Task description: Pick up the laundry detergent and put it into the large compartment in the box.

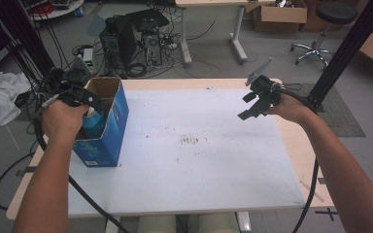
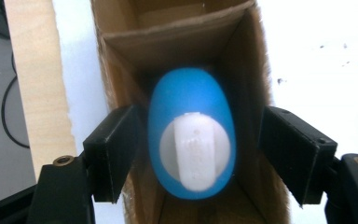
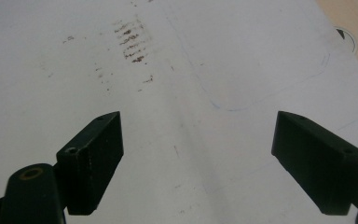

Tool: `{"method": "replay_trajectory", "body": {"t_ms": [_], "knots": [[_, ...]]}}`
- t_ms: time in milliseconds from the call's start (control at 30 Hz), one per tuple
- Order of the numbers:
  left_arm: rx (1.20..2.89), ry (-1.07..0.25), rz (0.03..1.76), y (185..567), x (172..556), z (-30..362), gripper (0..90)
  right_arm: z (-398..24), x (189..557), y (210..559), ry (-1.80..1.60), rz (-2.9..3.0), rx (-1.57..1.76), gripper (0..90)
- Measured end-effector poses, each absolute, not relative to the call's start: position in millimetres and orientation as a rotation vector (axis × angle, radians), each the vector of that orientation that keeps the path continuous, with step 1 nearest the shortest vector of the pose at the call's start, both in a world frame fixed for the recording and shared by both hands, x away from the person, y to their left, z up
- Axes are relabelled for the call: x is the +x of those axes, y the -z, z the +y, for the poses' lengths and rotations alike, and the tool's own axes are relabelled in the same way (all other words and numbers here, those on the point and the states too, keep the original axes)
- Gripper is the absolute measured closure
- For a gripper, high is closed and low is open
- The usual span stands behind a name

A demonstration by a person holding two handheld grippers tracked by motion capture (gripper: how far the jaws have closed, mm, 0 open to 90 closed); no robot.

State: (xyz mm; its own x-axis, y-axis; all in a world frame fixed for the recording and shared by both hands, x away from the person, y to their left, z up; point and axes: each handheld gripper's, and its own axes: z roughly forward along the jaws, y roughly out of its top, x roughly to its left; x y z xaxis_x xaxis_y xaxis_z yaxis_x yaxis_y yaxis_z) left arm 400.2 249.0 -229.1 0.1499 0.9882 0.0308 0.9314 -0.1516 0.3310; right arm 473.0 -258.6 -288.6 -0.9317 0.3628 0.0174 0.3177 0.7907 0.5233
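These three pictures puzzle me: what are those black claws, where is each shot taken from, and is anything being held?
A person at a table holds a hand tool with two black jaws in each hand. The high view looks down from above; the other two come from small cameras riding on each tool. The left gripper hangs over an open blue cardboard box. Inside stands a blue bottle with a white cap; the jaws sit on either side of it, apart from it, so nothing is held. The right gripper hovers open over the bare white board, which carries some brownish marks.
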Motion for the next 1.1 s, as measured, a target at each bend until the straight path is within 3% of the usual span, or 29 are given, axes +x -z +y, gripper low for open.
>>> {"method": "replay_trajectory", "body": {"t_ms": [600,1100], "knots": [[2.305,-0.373,1.635,175.4,392.5,203.7,27.2,-259.8,470.1,284.9,-0.816,2.884,0.560,16.4],[2.457,-0.298,1.400,178.1,392.5,149.9,22.8,-260.6,468.5,285.0,-0.814,2.883,0.561,16.4]]}}
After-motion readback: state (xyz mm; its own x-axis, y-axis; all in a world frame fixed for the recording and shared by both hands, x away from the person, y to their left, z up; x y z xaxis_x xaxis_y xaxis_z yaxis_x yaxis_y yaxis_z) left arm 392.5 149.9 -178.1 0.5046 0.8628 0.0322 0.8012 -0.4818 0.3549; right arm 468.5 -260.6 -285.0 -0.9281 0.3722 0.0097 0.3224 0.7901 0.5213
